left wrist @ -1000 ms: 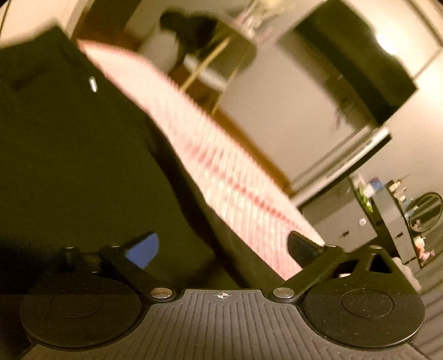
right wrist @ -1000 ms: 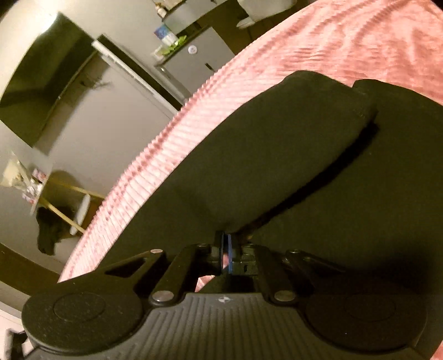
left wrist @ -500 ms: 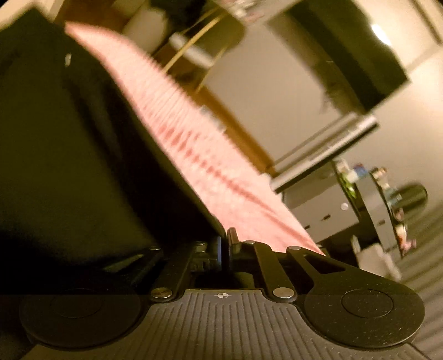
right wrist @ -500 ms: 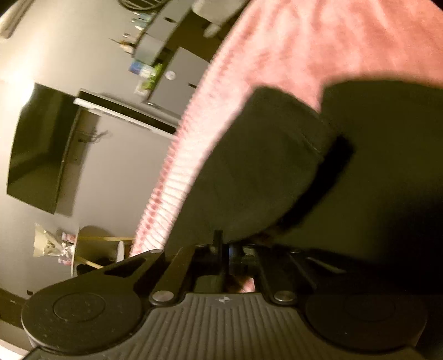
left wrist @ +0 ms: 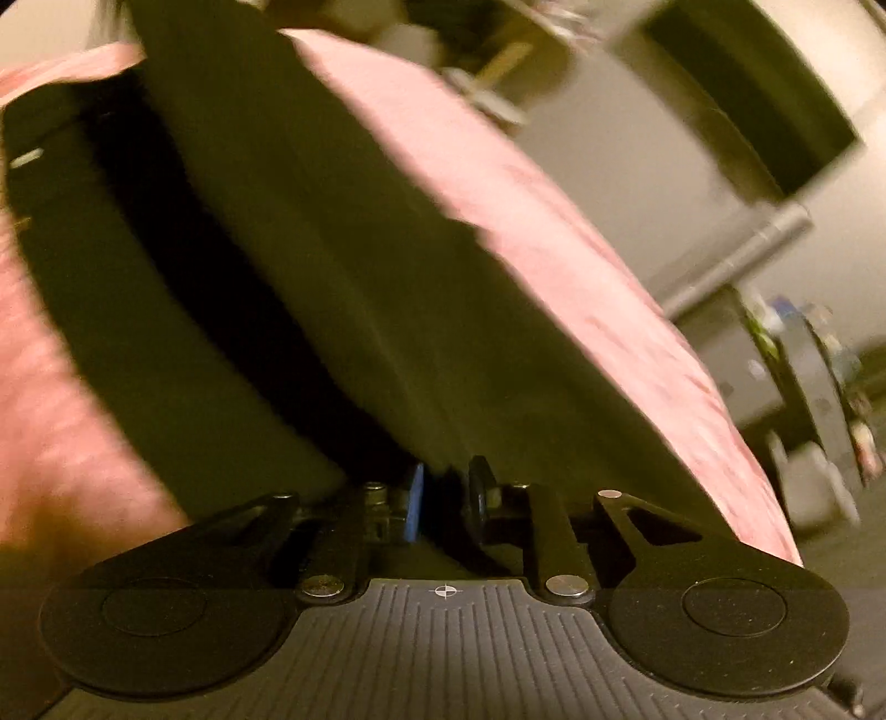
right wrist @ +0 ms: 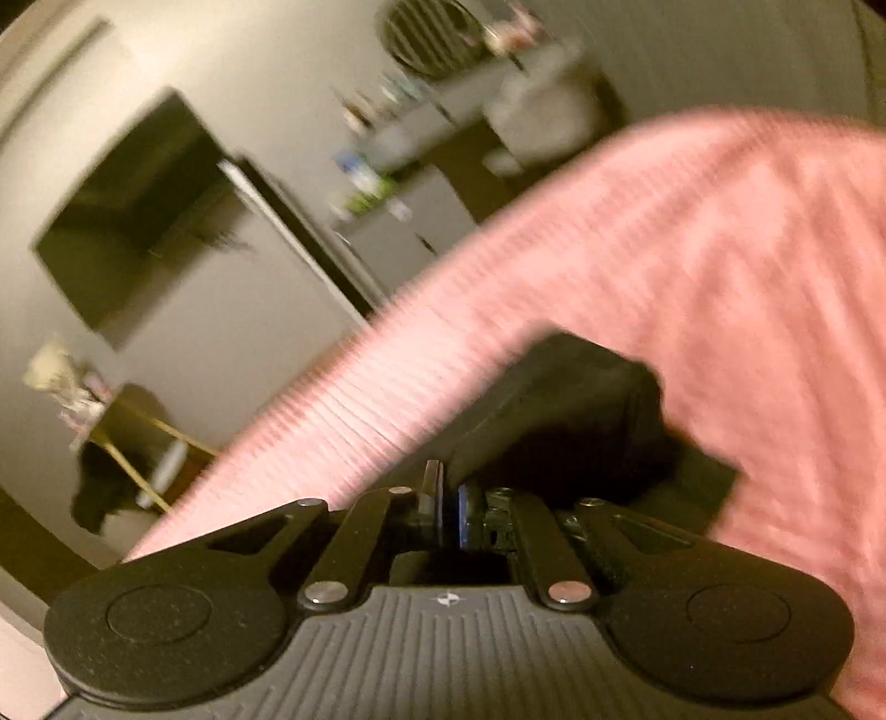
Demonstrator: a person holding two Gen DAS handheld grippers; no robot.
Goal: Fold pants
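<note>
Here the left tongs (left wrist: 443,493) stand nearly closed, their fingers pinching a dark fold of the pants (left wrist: 343,266); a narrow gap shows between the blue pad (left wrist: 414,501) and the opposite black finger, with cloth filling it. In the left view the pants spread wide over the pink ribbed bedspread (left wrist: 581,266), one layer lifted from the tongs and running up toward the top of the frame, a deep shadow between it and the layer lying beneath. A small pale tag (left wrist: 26,159) shows on the lower layer at the far left. The right tongs (right wrist: 446,501) are likewise drawn together, fingers almost touching, gripping a dark edge of the pants (right wrist: 581,410). The right view shows only a small bunched portion of the garment, just ahead of the tongs, with the bedspread (right wrist: 720,266) covering most of the frame beyond it. Both views are blurred. The right view alone shows a side table with gold legs (right wrist: 138,426) at the left, something dark hanging by it, and a round vent-like object (right wrist: 432,27) high on the wall. Both views take in a dark wall screen (right wrist: 138,210) and a grey cabinet (right wrist: 404,221) with small items on top, though in the left view the screen (left wrist: 747,94) sits at upper right and the cabinet (left wrist: 736,354) at the right edge.
</note>
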